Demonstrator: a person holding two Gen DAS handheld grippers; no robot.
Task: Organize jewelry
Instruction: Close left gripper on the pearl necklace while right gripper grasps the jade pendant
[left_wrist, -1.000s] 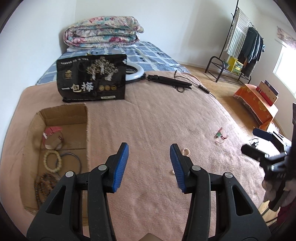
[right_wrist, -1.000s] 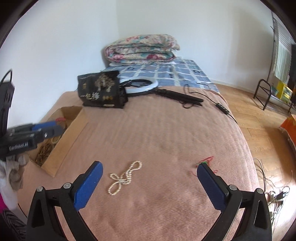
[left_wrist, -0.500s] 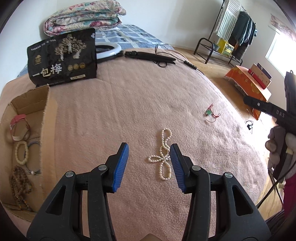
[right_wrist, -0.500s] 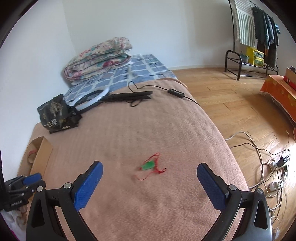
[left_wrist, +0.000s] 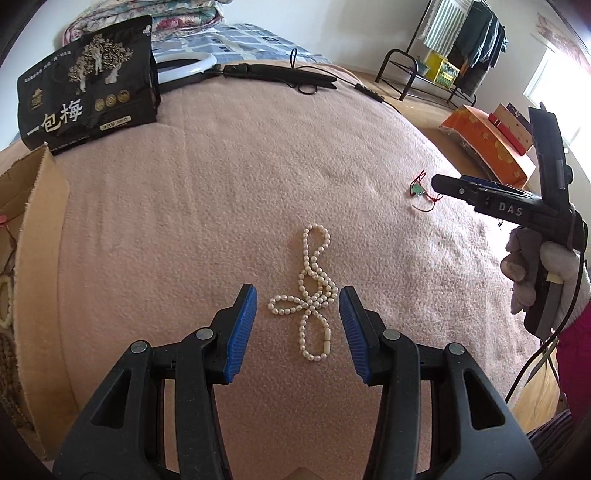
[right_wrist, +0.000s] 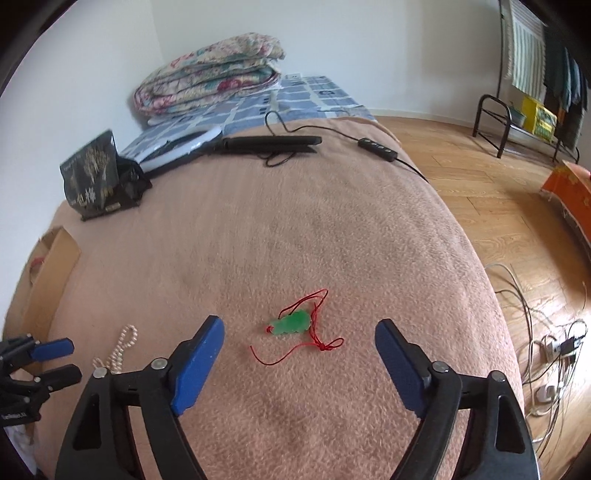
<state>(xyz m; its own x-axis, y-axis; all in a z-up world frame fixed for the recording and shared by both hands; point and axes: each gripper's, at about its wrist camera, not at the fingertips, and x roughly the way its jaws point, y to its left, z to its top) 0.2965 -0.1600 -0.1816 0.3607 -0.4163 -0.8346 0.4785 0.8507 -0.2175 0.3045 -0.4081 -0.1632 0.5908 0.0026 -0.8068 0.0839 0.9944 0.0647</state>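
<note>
Holding nothing, your left gripper (left_wrist: 298, 325) is partly open around the pearl necklace (left_wrist: 310, 295) on the pink blanket (left_wrist: 258, 177). Your right gripper (right_wrist: 299, 362) is wide open near the green pendant (right_wrist: 291, 322). Both have moved closer since before.

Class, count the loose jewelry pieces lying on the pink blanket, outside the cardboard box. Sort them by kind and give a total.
White pearl bead necklace: 1
Green jade-like pendant on a red cord: 1
Total: 2
</note>
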